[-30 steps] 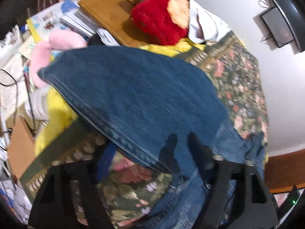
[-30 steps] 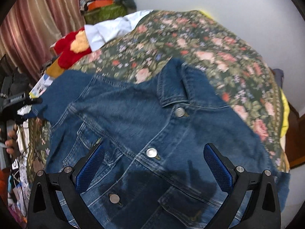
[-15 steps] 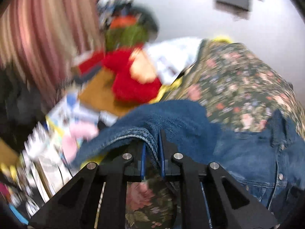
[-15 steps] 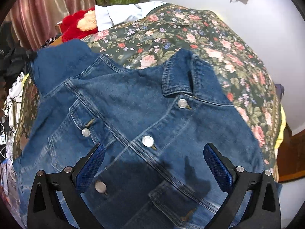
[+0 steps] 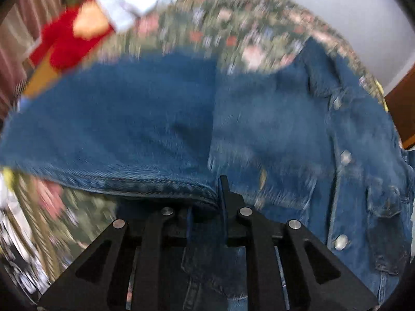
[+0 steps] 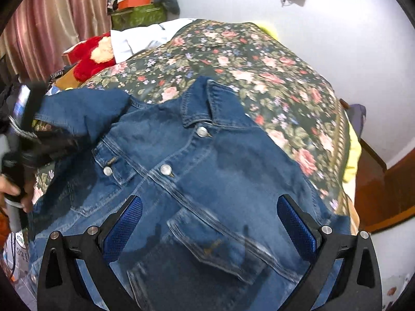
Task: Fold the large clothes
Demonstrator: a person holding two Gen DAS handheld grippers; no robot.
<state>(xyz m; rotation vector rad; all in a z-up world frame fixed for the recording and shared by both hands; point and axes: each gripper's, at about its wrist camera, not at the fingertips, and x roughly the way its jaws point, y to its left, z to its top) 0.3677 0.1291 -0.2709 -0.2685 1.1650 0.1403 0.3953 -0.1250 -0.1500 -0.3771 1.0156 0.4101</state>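
Observation:
A blue denim jacket lies front side up, buttoned, on a floral bedspread. My left gripper is shut on the cuff of the jacket's sleeve and holds it lifted over the jacket's chest; the left wrist view is blurred. In the right wrist view the left gripper shows at the far left with the sleeve in it. My right gripper is open and empty, hovering over the jacket's lower front and chest pocket.
A red plush toy and a white garment lie at the bed's far left corner. Curtains hang behind them. A white wall is beyond the bed. Wooden furniture stands at the right.
My left gripper closed on the sleeve cuff, then carried it up and to the right over the jacket's body. My right gripper stayed open above the jacket's front.

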